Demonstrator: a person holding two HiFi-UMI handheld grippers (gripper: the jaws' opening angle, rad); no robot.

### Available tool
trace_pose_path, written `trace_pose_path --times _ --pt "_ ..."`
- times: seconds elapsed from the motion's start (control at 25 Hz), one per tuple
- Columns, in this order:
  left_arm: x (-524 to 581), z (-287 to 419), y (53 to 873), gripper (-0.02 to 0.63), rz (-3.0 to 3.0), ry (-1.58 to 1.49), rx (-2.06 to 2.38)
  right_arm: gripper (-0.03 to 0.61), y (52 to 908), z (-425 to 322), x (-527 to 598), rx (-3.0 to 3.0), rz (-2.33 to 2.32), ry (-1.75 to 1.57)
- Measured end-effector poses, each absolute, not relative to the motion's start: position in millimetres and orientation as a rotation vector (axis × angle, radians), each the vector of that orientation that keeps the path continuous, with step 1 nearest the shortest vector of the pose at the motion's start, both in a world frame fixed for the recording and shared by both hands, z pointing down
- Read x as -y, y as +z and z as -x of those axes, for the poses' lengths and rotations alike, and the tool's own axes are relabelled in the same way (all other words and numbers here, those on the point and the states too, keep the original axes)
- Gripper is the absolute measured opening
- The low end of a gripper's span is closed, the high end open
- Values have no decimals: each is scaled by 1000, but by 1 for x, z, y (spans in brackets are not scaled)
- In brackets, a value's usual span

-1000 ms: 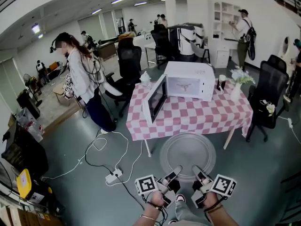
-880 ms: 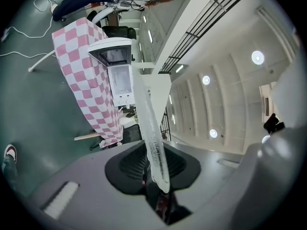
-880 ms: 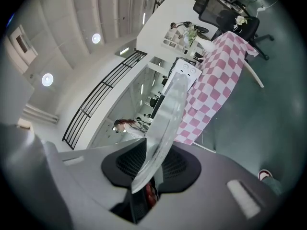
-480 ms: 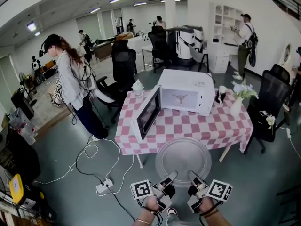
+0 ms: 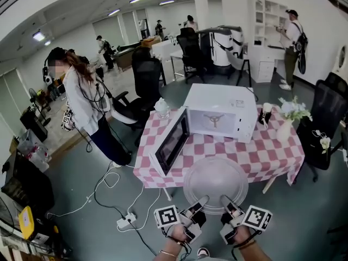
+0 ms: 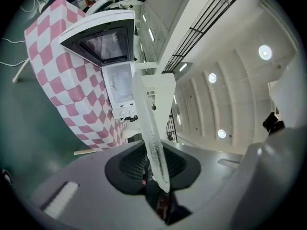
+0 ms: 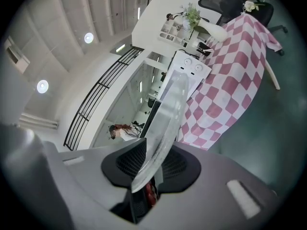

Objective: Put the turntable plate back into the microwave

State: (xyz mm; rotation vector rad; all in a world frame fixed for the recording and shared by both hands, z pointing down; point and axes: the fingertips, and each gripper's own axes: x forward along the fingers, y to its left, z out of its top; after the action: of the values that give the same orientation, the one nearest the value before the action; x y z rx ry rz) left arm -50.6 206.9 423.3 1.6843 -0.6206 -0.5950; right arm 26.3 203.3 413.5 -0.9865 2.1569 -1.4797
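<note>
A round clear glass turntable plate (image 5: 216, 184) is held level in front of me, just before the table's near edge. My left gripper (image 5: 200, 203) is shut on the plate's near rim at the left, and my right gripper (image 5: 225, 203) is shut on it at the right. In the left gripper view the plate (image 6: 152, 143) runs edge-on between the jaws; the right gripper view shows the plate (image 7: 163, 138) the same way. The white microwave (image 5: 220, 112) stands on the checked table (image 5: 272, 156) with its door (image 5: 171, 142) swung open to the left.
A white vase of flowers (image 5: 287, 121) and a dark cup (image 5: 265, 115) stand right of the microwave. A person (image 5: 81, 105) stands at the left beside black office chairs (image 5: 145, 86). Cables and a power strip (image 5: 126, 220) lie on the floor at left. Another chair (image 5: 326, 124) sits at the right.
Both grippers and the plate have moved forward towards the table. The plate's far rim now overlaps the table's near edge, and the microwave looks larger and nearer.
</note>
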Motion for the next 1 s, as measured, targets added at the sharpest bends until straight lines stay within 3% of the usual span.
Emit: trace_pose_path --times 1.0 --pt "-29 60 428 58 -1653 -637 627 78 429 -20 -30 -2094 1080 -1596"
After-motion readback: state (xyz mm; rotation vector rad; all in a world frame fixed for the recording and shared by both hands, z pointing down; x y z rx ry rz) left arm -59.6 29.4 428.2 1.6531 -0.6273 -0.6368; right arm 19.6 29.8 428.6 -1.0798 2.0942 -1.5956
